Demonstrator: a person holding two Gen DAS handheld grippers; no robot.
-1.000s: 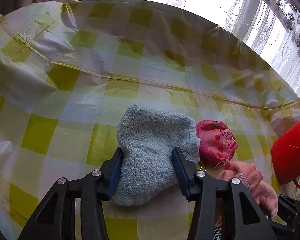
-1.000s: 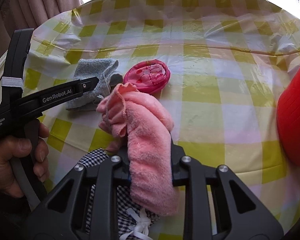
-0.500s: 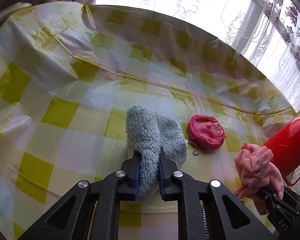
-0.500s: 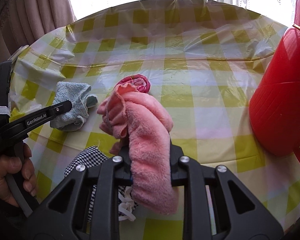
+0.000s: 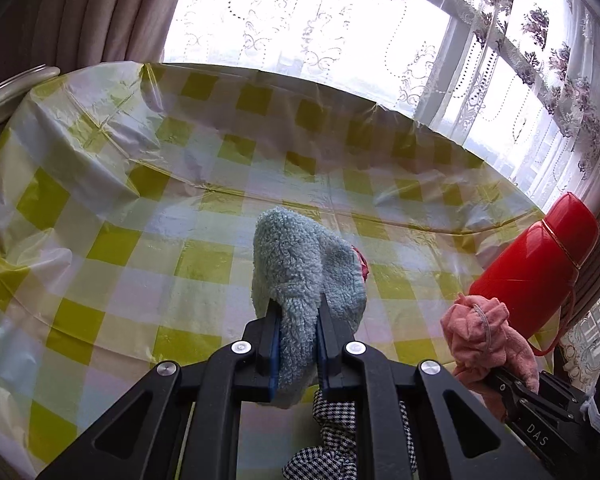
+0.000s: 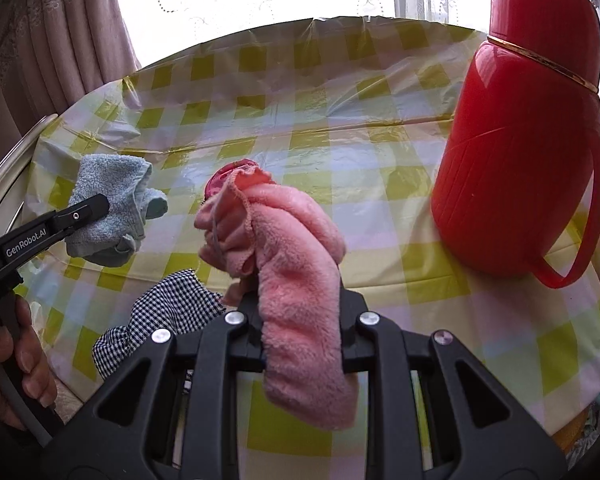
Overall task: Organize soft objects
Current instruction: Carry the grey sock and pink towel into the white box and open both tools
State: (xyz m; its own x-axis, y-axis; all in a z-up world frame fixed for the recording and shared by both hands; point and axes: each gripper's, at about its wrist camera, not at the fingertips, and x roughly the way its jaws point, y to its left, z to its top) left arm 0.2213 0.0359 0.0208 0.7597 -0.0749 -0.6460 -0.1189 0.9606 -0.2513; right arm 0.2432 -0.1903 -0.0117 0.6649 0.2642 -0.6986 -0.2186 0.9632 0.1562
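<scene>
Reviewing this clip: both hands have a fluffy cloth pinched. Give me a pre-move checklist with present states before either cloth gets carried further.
1. Left gripper clamped on the fluffy light-blue cloth: ok.
2. Right gripper clamped on the fluffy pink cloth: ok.
3. Blue cloth clear of the yellow-checked plastic tablecloth: ok, it hangs in the air.
4. Pink cloth's hanging tail free of the black-and-white checked fabric: cannot tell.
5. Tall red plastic flask upright and apart from the pink cloth: ok.
6. Small pink pouch untouched on the table: cannot tell, mostly hidden.
</scene>
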